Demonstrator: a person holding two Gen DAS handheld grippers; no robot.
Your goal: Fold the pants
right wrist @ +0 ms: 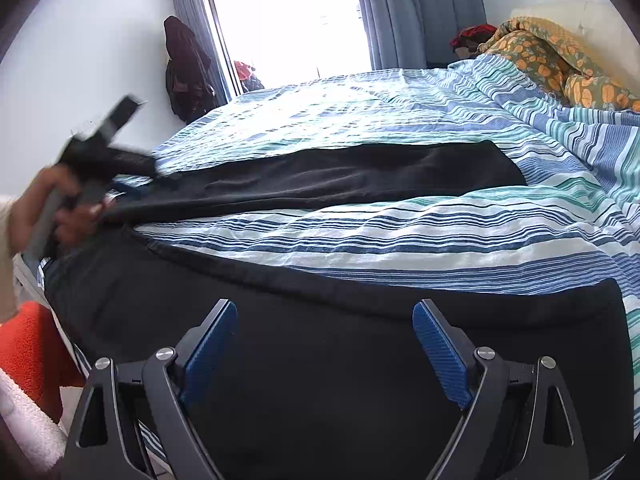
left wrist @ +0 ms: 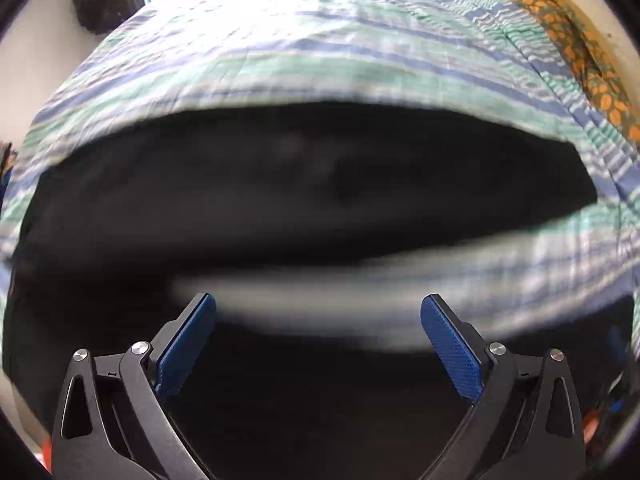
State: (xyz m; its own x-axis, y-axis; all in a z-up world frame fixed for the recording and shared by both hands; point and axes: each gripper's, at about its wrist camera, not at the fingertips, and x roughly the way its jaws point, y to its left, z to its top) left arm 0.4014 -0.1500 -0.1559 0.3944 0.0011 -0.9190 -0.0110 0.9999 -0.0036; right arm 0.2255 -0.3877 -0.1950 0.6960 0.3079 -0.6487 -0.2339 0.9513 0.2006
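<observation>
Black pants (right wrist: 344,176) lie spread on a striped bed, their two legs splayed apart; one leg runs far right, the other (right wrist: 360,360) lies under my right gripper. My right gripper (right wrist: 324,320) is open and empty just above the near leg. My left gripper (left wrist: 318,312) is open and empty over the pants (left wrist: 300,184); its view is motion-blurred. The left gripper also shows in the right wrist view (right wrist: 104,160), held in a hand at the pants' left end.
The blue, teal and white striped bedcover (right wrist: 400,236) shows between the legs. An orange-patterned blanket (right wrist: 560,64) lies at the far right. A bright window (right wrist: 292,20) with curtains is beyond. Dark clothes (right wrist: 184,68) hang at the wall. An orange towel (right wrist: 28,352) is low left.
</observation>
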